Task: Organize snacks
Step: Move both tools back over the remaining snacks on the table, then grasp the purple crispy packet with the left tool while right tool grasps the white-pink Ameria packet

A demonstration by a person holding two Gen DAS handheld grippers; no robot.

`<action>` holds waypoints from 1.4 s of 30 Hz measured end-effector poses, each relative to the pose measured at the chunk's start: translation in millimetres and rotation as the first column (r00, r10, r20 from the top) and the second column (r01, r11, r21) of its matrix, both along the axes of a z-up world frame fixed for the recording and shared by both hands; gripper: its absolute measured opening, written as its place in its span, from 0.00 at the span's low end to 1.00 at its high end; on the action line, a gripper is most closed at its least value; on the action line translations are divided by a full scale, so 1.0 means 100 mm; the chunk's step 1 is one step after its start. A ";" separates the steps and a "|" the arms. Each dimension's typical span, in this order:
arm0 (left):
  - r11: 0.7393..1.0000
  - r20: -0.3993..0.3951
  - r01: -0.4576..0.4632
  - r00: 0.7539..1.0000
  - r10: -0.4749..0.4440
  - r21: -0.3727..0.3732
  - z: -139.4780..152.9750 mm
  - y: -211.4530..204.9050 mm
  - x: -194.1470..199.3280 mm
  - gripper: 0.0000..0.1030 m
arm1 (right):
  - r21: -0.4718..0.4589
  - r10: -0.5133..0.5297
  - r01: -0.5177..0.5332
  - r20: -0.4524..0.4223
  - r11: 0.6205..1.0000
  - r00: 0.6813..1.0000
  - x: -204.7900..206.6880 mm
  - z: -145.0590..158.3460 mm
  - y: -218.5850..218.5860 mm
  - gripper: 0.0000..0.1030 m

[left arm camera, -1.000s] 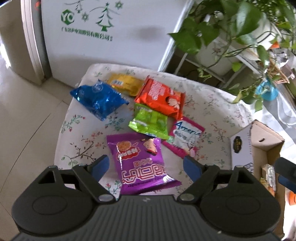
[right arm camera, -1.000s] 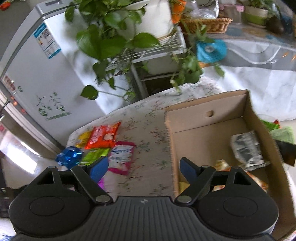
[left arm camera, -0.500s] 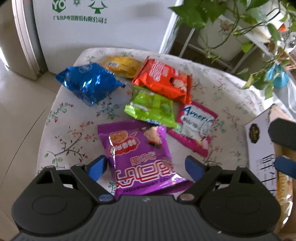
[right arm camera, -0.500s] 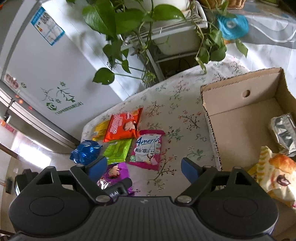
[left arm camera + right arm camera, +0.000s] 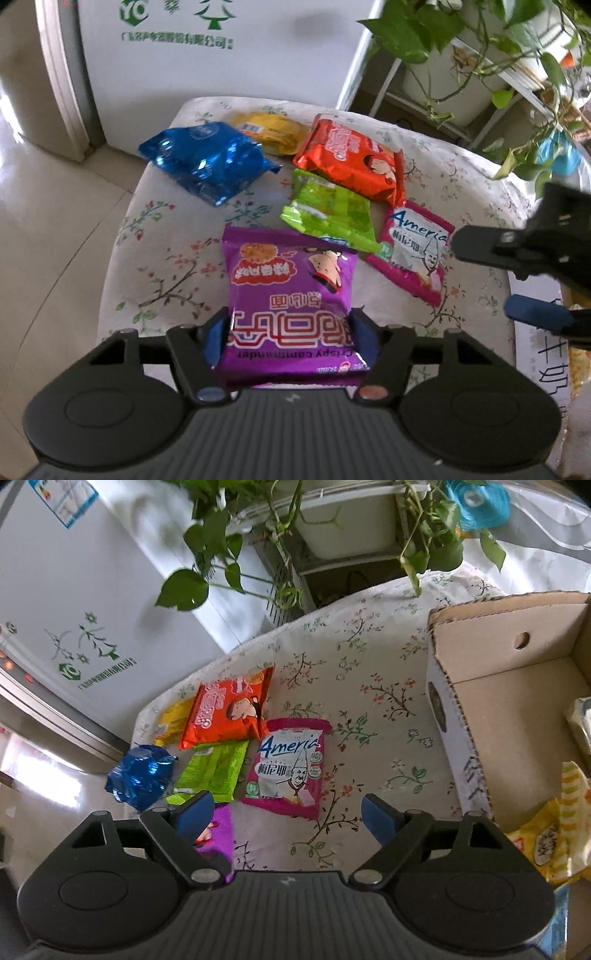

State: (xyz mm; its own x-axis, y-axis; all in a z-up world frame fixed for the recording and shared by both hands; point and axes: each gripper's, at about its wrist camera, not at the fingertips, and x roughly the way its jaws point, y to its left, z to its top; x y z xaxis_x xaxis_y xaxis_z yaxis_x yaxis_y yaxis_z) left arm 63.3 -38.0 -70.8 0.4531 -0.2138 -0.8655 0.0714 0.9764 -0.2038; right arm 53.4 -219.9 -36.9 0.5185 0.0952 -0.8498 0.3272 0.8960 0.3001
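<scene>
While my left gripper (image 5: 289,338) closes its jaws, the shiny purple snack packet (image 5: 291,295) lies flat between its blue pads, which sit right at the packet's two side edges; I cannot tell whether they press it yet. The packet rests on the floral white tablecloth (image 5: 166,266) near the table's front left corner, with bare cloth to its left.

Just beyond it lie the crinkled lime-green packet (image 5: 328,218) and the pink-and-white packet (image 5: 290,768), with the glossy orange packet (image 5: 351,162), the yellow packet (image 5: 273,131) and the metallic blue foil bag (image 5: 207,162) further back.

My right gripper (image 5: 288,814) hangs wide open and empty over bare cloth just in front of the pink-and-white packet. The open brown cardboard box (image 5: 476,686) stands to its right, with clear cloth between.
</scene>
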 end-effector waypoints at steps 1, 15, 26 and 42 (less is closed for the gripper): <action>1.000 -0.005 -0.005 1.000 0.005 -0.008 0.00 0.04 -0.01 0.63 | -0.010 0.001 -0.001 -0.004 1.000 1.000 0.02 -0.03 0.02 0.88; 1.000 0.014 0.027 1.000 -0.027 0.007 0.05 0.19 -0.09 0.65 | -0.166 0.027 -0.030 -0.018 0.986 0.999 0.35 -0.42 0.25 0.87; 0.998 -0.017 0.056 0.998 -0.055 0.043 -0.08 0.11 -0.03 0.93 | -0.358 0.076 -0.074 -0.010 0.931 0.997 0.49 -0.59 0.45 0.87; 0.975 -0.045 0.119 0.993 -0.113 0.189 -0.18 -0.13 -0.02 1.00 | -0.383 0.126 -0.121 -0.011 0.916 0.992 0.32 -0.50 0.31 0.54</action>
